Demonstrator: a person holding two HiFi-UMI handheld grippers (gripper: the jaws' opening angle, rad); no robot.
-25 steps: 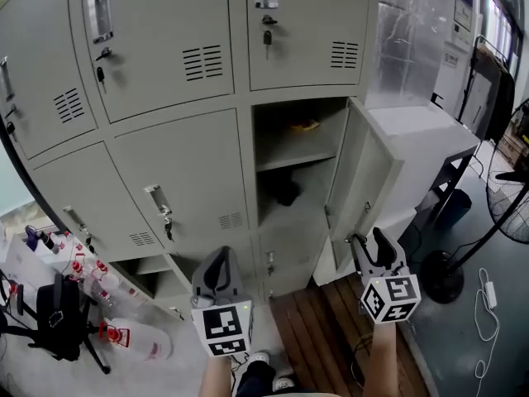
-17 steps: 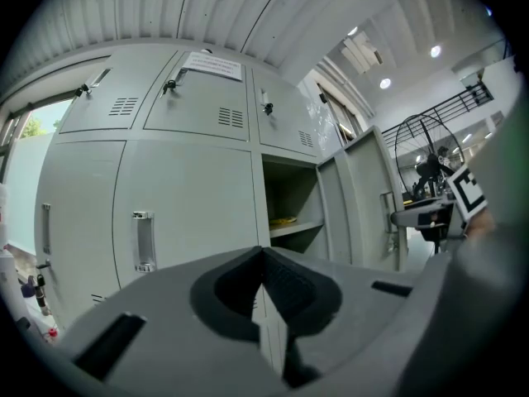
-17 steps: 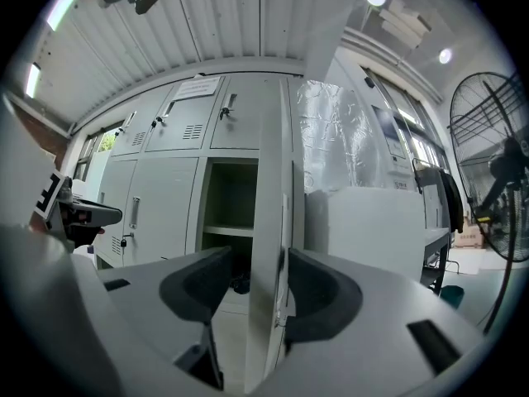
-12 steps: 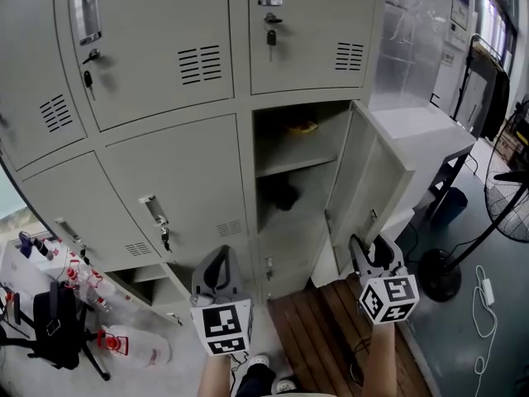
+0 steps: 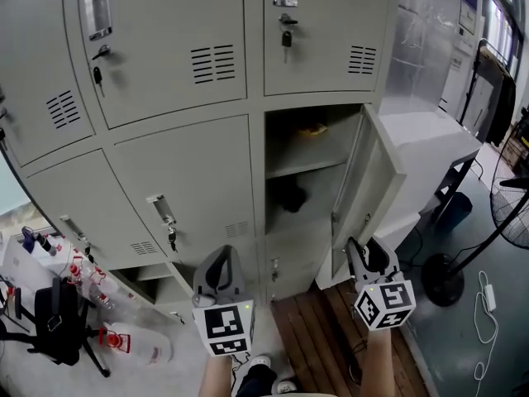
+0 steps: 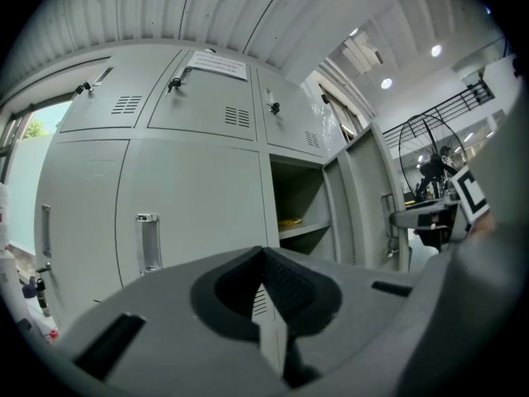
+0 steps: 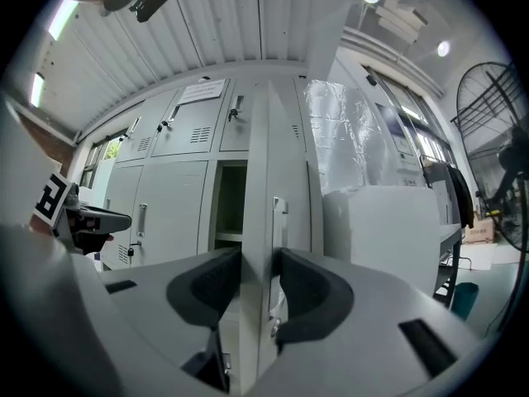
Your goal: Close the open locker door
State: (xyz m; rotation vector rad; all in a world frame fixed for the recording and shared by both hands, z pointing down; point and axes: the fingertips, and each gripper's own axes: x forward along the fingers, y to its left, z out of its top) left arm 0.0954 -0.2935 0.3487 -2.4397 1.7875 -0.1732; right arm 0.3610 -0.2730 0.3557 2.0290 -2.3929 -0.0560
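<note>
Now, right gripper point(image 5: 364, 251): held level at the free edge of the locker door point(image 5: 376, 195); its jaws have just been closing and the pads sit against both faces of that edge, with the door's thin edge between them.
Left gripper point(image 5: 219, 260): level, jaws together with nothing between them, facing the closed door beside the open one.
Locker door: swung out toward the person, hinged on its right side, its handle plate on the outer face just beside the right gripper.
Room to swing: clear air between the door's inner face and the open compartment point(image 5: 307, 213); behind the door a white unit point(image 5: 430, 143) stands near.
Floor: wooden planks point(image 5: 322, 329) bare below both grippers; a standing fan point(image 5: 506, 213) well apart at right.
Open compartment: one shelf point(image 5: 304, 166) with a yellow thing point(image 5: 312, 129) on it; a dark thing point(image 5: 289, 195) below it, too dim to name.
Left side: bottles point(image 5: 124, 341) and a black bag point(image 5: 56, 321) on the floor, near a low open compartment point(image 5: 153, 273).
</note>
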